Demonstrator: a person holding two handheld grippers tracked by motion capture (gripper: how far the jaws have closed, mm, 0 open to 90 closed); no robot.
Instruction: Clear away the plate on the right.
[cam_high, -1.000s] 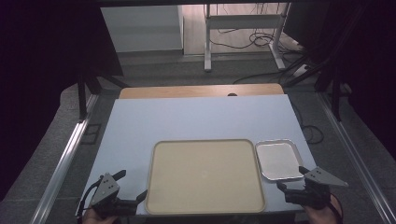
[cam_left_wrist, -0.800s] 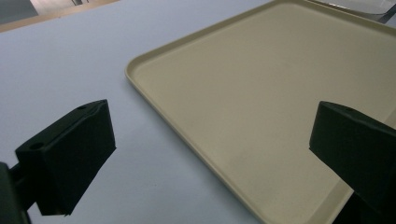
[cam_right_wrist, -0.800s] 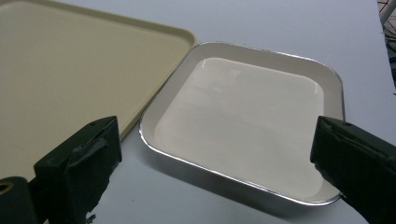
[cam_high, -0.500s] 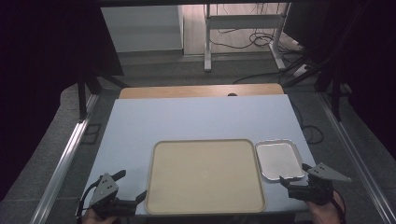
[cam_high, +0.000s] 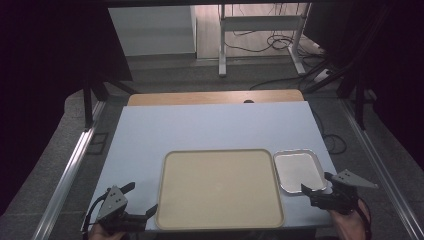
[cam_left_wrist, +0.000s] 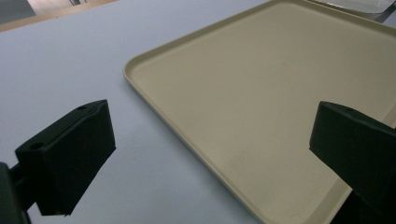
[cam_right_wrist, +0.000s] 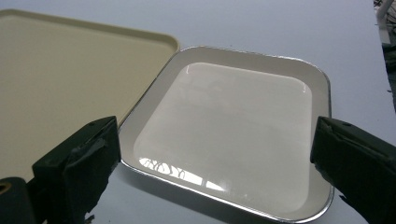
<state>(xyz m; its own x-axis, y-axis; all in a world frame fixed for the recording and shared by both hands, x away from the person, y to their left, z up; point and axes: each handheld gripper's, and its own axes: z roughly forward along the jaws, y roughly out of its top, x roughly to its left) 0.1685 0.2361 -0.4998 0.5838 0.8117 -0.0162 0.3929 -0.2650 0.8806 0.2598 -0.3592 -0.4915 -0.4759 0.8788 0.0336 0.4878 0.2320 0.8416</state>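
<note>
A large beige tray lies flat near the front of the pale blue table, and a small shiny metal tray sits just to its right. My left gripper rests open at the beige tray's front left corner; the left gripper view has its jaws spread wide either side of the tray's rim. My right gripper hovers open at the metal tray's front edge. Seen from the right gripper view, the metal tray is empty and lies between the spread jaws, with the beige tray to its left.
A wooden board borders the table's far edge. Behind it stand a metal frame leg and floor cables. Metal rails run along both sides of the table.
My right gripper has drifted slightly right and a little lower along the front of the metal tray. The left gripper and both trays stay where they were.
</note>
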